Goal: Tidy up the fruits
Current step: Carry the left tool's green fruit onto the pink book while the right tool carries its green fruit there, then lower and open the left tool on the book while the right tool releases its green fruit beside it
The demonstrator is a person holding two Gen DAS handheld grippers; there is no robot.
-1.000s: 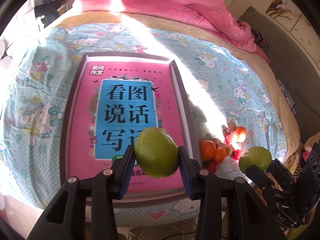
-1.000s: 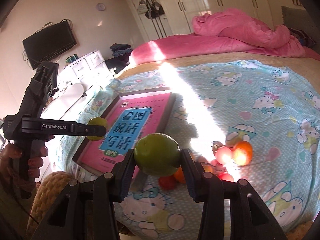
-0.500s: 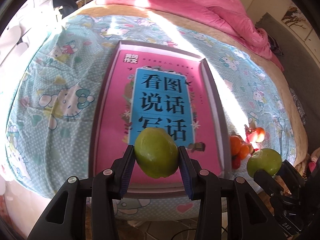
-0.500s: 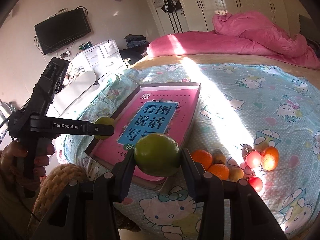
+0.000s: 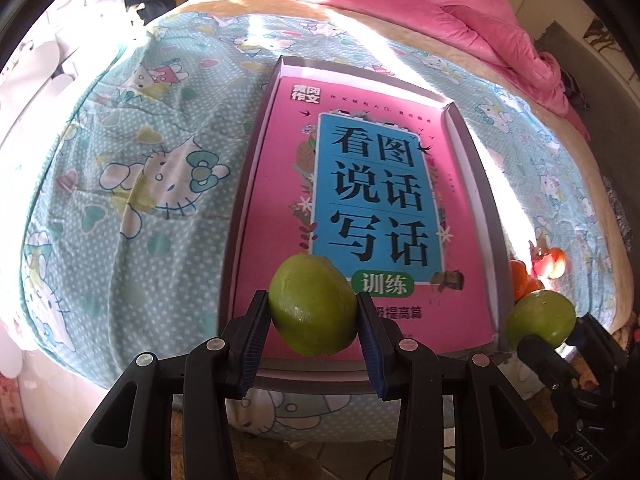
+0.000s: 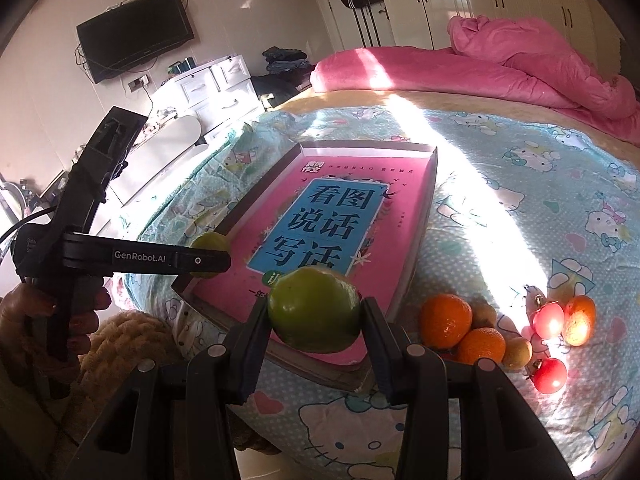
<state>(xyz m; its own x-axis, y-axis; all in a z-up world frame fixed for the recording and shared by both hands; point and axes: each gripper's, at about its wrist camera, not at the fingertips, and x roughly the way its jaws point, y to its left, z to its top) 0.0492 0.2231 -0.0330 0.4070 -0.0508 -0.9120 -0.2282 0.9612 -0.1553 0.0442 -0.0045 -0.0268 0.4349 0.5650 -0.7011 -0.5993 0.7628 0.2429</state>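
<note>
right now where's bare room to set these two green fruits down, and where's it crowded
Free: the whole pink book cover inside the grey tray, bordered by its raised rim, and the patterned bedsheet left of the tray. Crowded: the sheet right of the tray's near corner, where oranges, tomatoes and small brown fruits cluster.

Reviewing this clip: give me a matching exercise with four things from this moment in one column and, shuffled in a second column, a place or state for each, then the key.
Things:
1. left gripper
2. pink book
3. oranges
4. pink quilt

Places or states:
A. lying on the bedsheet right of the tray
B. bunched up at the far end of the bed
C. lying flat inside the shallow tray
D. shut on a green fruit

Pairs: 1-D, 2-C, 3-A, 4-B
</note>
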